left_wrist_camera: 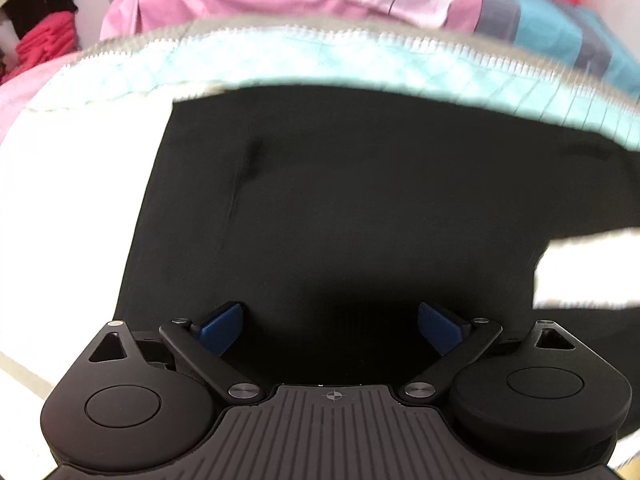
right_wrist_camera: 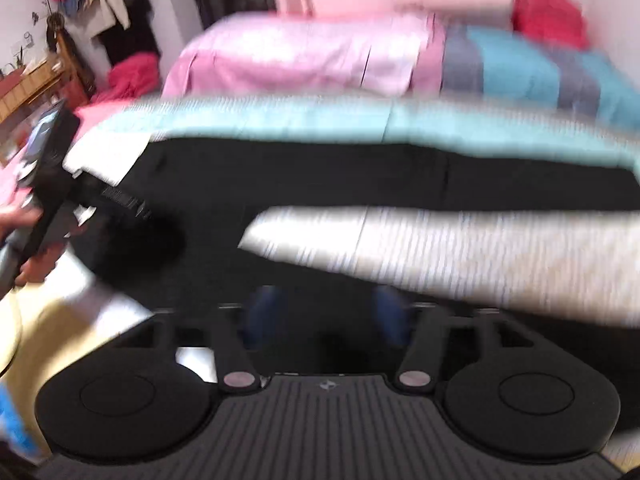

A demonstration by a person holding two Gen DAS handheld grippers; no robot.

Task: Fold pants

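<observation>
This is a bedroom in a home. A bed (right_wrist_camera: pixel 440 248) with a white sheet carries a turquoise quilted blanket (right_wrist_camera: pixel 280 118) and a pink satin cover (right_wrist_camera: pixel 304 56). Clothes hang on the wall (right_wrist_camera: pixel 100 4) at the far left, beside a wooden desk (right_wrist_camera: pixel 32 80) and heaped red garments (right_wrist_camera: pixel 134 70).

- A white sheet (left_wrist_camera: pixel 80 184) covered the bed.
- A teal quilt (left_wrist_camera: pixel 320 68) lay across the bed beyond the sheet.
- Pink bedding (right_wrist_camera: pixel 304 56) sat behind the quilt.
- Red clothes (right_wrist_camera: pixel 134 74) lay heaped left of the bedding.
- Garments (right_wrist_camera: pixel 108 4) hung on the wall above them.
</observation>
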